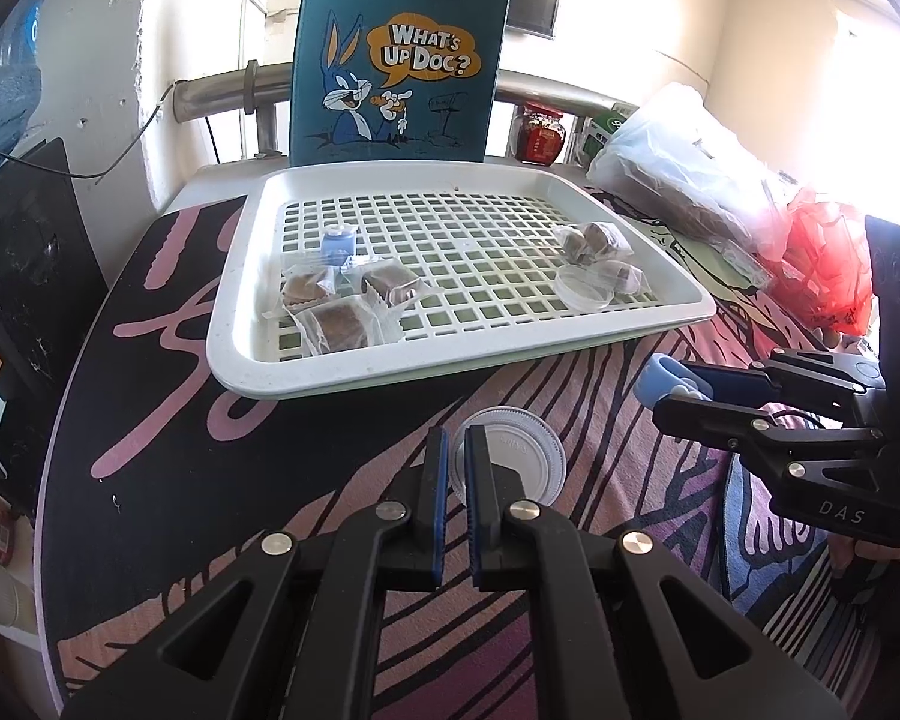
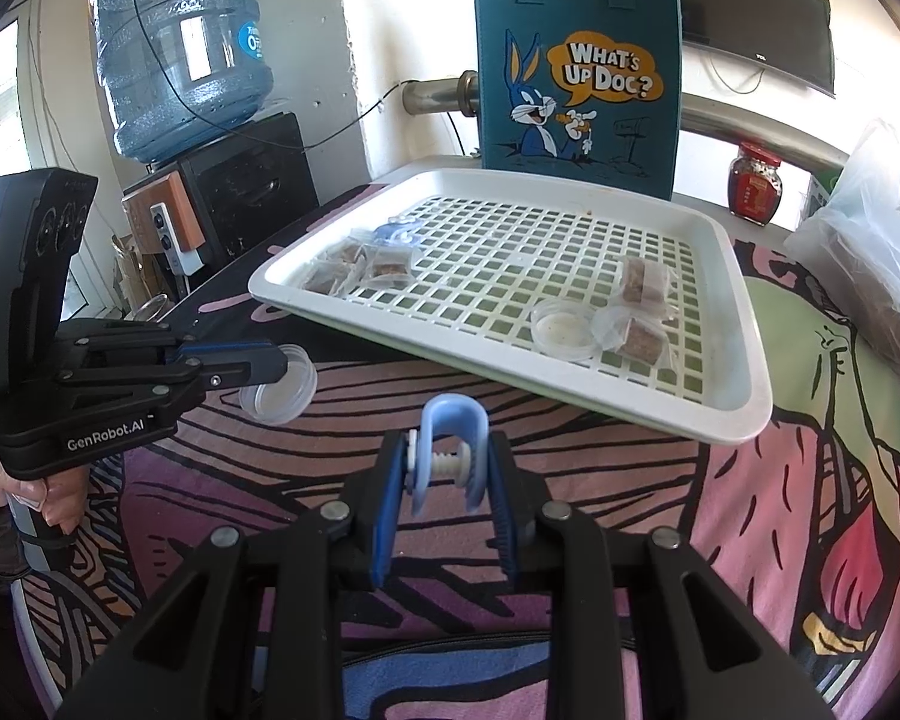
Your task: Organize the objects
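My left gripper is shut on the rim of a clear round plastic dish, held above the patterned cloth; the right wrist view shows it too. My right gripper is shut on a light blue clip with a white screw; it also shows in the left wrist view. A white slotted tray holds wrapped brown cakes, a blue clip, another clear dish and more cakes.
A teal Bugs Bunny tote bag stands behind the tray. A red jar, plastic bags and a red bag lie at the right. A water dispenser stands at the left.
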Tool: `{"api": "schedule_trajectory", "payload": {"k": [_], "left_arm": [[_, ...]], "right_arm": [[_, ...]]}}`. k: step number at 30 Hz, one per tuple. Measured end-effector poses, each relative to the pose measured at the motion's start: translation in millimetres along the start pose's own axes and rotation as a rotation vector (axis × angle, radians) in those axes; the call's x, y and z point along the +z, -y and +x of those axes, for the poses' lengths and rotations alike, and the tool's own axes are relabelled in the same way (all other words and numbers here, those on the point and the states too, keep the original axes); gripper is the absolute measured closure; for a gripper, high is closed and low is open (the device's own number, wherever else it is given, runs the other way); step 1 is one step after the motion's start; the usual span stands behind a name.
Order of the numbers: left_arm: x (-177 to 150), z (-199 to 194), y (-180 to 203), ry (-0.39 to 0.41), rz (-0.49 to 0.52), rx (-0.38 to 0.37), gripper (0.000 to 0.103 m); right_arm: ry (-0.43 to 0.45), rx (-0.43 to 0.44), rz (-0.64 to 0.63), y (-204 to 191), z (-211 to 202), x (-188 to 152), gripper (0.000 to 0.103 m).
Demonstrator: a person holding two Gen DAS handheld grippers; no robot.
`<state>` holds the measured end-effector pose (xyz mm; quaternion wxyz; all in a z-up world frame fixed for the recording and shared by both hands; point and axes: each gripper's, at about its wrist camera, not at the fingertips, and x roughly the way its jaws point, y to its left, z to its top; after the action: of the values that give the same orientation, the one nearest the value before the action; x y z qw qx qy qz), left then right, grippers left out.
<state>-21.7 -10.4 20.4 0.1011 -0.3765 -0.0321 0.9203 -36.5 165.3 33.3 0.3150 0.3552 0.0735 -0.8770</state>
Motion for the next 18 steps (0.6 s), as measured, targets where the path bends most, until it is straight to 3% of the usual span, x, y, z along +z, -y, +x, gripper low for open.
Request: {"api": "schedule_trajectory", "payload": {"k": [18], "left_arm": [[0.4,-0.2,-2.2,-0.005,-0.011,-0.004,0.099]], "right_arm": [[-0.004,0.008,0.008,1.8,0.1,-1.1,0.077]]}}
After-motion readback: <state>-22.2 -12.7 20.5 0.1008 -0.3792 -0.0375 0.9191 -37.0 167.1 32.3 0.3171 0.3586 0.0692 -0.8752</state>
